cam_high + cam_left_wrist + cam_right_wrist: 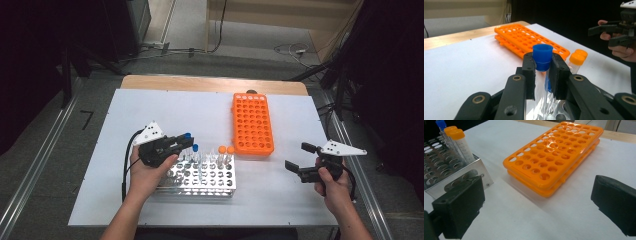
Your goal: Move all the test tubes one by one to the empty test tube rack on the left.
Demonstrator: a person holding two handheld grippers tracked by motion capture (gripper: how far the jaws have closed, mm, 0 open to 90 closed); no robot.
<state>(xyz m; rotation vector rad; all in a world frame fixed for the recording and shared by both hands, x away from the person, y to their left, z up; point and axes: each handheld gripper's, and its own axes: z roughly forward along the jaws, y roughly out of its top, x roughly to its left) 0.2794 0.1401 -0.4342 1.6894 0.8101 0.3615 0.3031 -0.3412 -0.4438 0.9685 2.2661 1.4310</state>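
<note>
- A blue-capped tube [542, 58] is sitting between the pads of the left gripper [543, 72], which are pinching it just under the cap; its clear body is running down toward the metal rack [200, 175]
- In the high view, that blue-capped tube [187, 135] is showing at the tip of the left gripper [181, 142], above the left part of the metal rack, lifted above the tubes standing in it
- The left hand [145, 175] is wrapping around the gripper body, with the cable looping down beside the wrist
- A second blue-capped tube [195, 148] is standing upright in the rack just beside the held one
- Two orange-capped tubes [226, 150] are standing side by side near the rack's far right corner; in the right gripper view these orange-capped tubes [457, 141] are rising from the corner of the metal rack [454, 170]
- The orange rack [252, 124] is lying on the white table [150, 105] just beyond and to the right of the metal rack, apart from it, its holes looking empty
- The right gripper [301, 157] is hovering well to the right of both racks, its jaws spread wide with nothing between them; the right hand [332, 187] is holding it above the table
- In the right gripper view the two black pads are standing far apart, framing the orange rack [554, 152]
</note>
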